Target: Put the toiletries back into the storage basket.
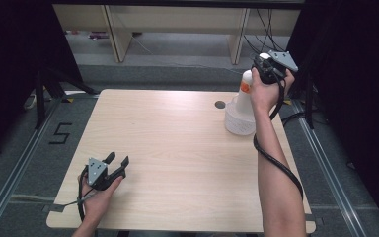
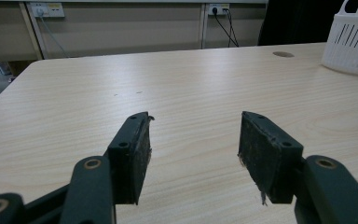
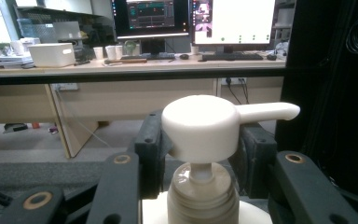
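A white pump bottle [image 1: 245, 91] with an orange label stands in a white slotted basket [image 1: 239, 123] at the table's far right. My right gripper [image 1: 266, 66] is at the top of the bottle, shut on its white pump head [image 3: 200, 126]. In the right gripper view the two black jaws press on the sides of the head, and the spout points right. My left gripper [image 1: 117, 163] rests low over the table's near left, held by a hand. Its jaws stand open with nothing between them [image 2: 193, 123].
The light wooden table [image 1: 168, 148] has a round cable hole [image 1: 220, 104] near its far edge, left of the basket [image 2: 352, 44]. Black curtains flank both sides. Desk legs and cables stand on the floor beyond the table.
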Motion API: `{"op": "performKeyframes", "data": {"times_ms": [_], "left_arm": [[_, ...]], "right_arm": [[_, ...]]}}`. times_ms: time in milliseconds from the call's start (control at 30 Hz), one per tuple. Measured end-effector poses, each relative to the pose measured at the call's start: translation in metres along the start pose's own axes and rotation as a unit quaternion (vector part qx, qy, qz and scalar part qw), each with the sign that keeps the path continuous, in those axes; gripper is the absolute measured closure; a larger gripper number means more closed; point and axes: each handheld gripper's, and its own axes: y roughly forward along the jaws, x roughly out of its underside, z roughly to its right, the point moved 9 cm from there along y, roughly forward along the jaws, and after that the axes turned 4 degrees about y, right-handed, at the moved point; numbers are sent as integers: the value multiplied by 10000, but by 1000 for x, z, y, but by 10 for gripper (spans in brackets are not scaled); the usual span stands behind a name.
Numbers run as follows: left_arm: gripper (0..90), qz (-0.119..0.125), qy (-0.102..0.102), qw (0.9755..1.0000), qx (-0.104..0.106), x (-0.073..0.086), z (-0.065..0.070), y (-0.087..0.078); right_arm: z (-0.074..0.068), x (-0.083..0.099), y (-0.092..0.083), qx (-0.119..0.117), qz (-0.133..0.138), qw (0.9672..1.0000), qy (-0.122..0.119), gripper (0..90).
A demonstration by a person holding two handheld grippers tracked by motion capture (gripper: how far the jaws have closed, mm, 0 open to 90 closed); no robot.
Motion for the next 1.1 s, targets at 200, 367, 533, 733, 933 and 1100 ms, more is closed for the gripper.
{"op": "performKeyframes", "data": {"times_ms": [200,367,533,733,933,1100], "left_arm": [[426,1,-3,10000,-1,0,0,0],[426,3,-14,10000,3,0,0,0],[426,5,-11,10000,8,0,0,0],[426,0,3,10000,7,0,0,0],[427,1,-2,10000,9,0,0,0],[426,3,-5,10000,10,0,0,0]], "right_arm": [[0,6,3,-19,-36,10000,-17,597],[0,10,4,-25,-77,10000,-42,597],[-1,19,6,-28,-196,9998,-67,596],[0,33,10,-13,-314,9995,-62,597],[-1,44,11,-24,-459,9989,-35,596],[-3,51,13,-28,-523,9986,-69,597]]}}
